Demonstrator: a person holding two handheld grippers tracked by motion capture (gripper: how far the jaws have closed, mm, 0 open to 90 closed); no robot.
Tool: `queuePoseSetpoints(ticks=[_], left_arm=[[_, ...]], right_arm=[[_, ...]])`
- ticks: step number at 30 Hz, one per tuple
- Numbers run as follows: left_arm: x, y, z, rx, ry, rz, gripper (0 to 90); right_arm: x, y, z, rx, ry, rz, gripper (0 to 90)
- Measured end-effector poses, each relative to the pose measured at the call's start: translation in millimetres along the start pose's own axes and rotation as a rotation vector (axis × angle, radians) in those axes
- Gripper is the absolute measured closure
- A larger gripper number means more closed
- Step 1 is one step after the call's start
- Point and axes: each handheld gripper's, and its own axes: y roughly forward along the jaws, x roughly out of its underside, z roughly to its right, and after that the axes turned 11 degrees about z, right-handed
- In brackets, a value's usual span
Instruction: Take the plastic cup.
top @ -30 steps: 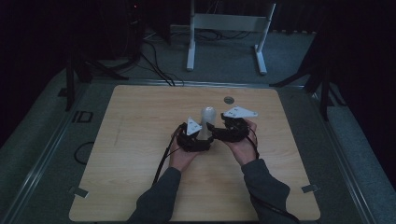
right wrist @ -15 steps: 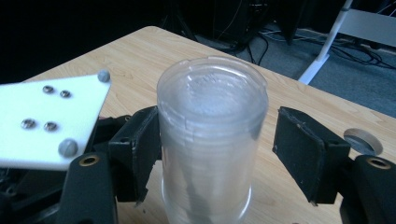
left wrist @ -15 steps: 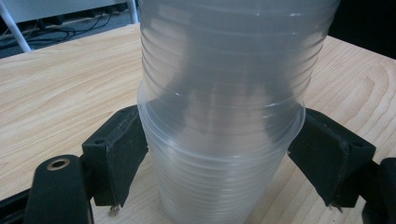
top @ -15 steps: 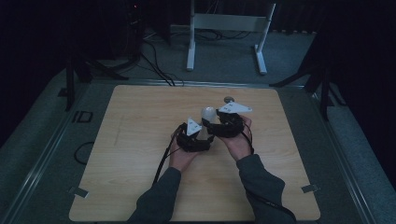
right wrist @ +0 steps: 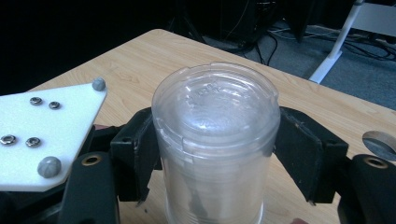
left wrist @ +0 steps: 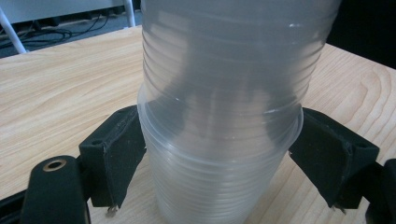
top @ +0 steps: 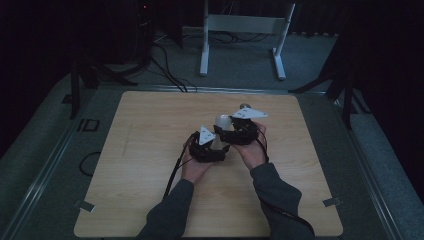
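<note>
Item: stack of clear plastic cups (top: 220, 121), inverted, upright near the middle of the wooden table (top: 150, 150), long axis vertical. Left gripper (left wrist: 219, 154) pinches the lower cup's rim, its jaws having just been opening slightly. Right gripper (right wrist: 215, 140) brackets the topmost cup higher up; its jaws have just been closing and sit against the wall.

My right gripper (top: 231, 131) now sits closer in against the stack of clear plastic cups (top: 220, 121) than it does a second ago, when it stands farther out toward the right side of the table (top: 150, 130). Its grey plate now hangs just beside the top of the stack. Its jaws have just been closing, with the upper part of the stack between them, and the pads lie right against the cup wall. The jaws of my left gripper (top: 212, 145) have just been opening a little, with the lower cups between them.
</note>
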Motion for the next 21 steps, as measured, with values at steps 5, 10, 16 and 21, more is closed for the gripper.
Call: queuePoseSetpoints(ticks=[5,10,16,21], left_arm=[[-0.2,0.4,0.1,0.0,-0.003,0.003,19.1],[0.4,0.6,0.3,-0.004,0.004,-0.002,20.0],[0.5,0.7,0.8,-0.007,0.007,-0.002,20.4],[1.1,0.5,0.5,-0.007,0.012,-0.002,20.5]], right_arm=[[-1.7,1.4,-0.3,-0.004,-0.003,0.002,33.5],[-2.9,1.9,-1.2,-0.003,-0.003,-0.001,37.3],[-3.6,1.5,-1.7,0.001,-0.005,0.001,37.9],[-6.3,-0.9,-2.0,0.001,0.002,0.015,38.3]])
